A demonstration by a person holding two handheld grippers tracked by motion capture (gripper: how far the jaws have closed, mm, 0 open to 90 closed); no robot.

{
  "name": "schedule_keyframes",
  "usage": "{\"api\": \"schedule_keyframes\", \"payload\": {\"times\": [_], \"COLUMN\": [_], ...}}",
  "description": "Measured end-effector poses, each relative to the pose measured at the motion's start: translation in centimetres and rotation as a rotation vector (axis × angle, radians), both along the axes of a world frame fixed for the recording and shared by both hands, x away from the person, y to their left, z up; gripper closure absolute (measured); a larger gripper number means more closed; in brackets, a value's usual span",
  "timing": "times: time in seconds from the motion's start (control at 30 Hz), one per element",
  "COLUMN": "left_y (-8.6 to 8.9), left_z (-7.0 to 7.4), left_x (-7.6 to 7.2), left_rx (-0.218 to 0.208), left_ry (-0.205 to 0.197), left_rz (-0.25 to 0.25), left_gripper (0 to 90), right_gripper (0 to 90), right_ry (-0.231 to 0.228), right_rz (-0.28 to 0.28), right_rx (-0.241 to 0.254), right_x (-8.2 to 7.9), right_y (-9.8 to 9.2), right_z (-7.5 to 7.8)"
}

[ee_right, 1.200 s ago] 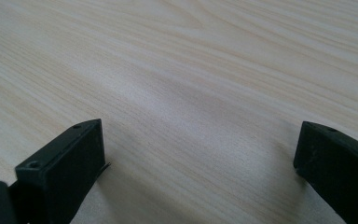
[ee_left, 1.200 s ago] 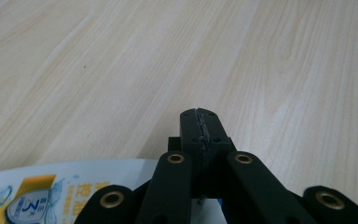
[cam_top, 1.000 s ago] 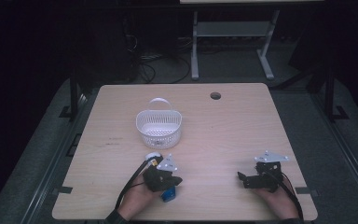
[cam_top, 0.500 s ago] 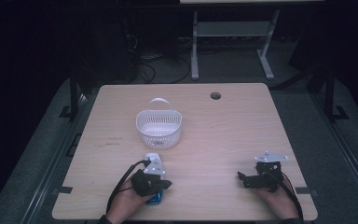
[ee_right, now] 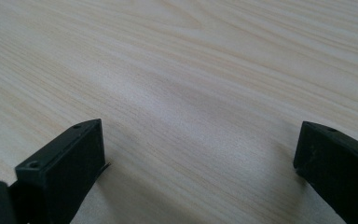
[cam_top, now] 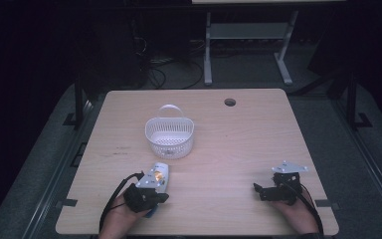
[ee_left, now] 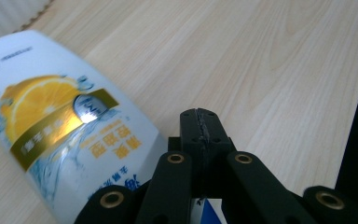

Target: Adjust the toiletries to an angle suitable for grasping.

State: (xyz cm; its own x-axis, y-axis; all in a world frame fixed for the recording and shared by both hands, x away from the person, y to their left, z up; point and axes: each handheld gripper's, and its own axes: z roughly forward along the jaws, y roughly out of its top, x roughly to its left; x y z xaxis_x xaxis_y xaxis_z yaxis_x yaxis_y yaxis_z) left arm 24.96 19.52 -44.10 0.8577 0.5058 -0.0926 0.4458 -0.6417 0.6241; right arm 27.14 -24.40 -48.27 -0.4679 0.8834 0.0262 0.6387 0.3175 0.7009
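A white bottle (cam_top: 156, 175) with a lemon label lies on its side near the front left of the wooden table (cam_top: 238, 144), a little in front of the white basket (cam_top: 169, 135). Its long axis runs from the person's left hand up toward the basket, leaning slightly right; the blue cap end points back at the person.

The left gripper (ee_left: 200, 125) has its jaws pressed flat together, with the bottle (ee_left: 60, 130) just beside them and nothing between them. The right gripper (ee_right: 198, 158) rests at the front right, well apart from the bottle, its jaws spread wide over bare wood.
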Motion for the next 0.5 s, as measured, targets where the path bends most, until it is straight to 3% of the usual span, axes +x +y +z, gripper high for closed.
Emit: {"api": "schedule_keyframes", "payload": {"times": [0.5], "left_y": [3.5], "left_z": [0.1], "left_x": [-0.2], "left_rx": [-0.002], "left_ry": [-0.004], "left_rz": [0.09], "left_gripper": [89.9], "right_gripper": [1.2], "right_ry": [0.0], "right_rz": [-0.003], "right_rx": [0.0], "right_x": [0.0], "right_y": [0.0], "right_z": [0.0]}}
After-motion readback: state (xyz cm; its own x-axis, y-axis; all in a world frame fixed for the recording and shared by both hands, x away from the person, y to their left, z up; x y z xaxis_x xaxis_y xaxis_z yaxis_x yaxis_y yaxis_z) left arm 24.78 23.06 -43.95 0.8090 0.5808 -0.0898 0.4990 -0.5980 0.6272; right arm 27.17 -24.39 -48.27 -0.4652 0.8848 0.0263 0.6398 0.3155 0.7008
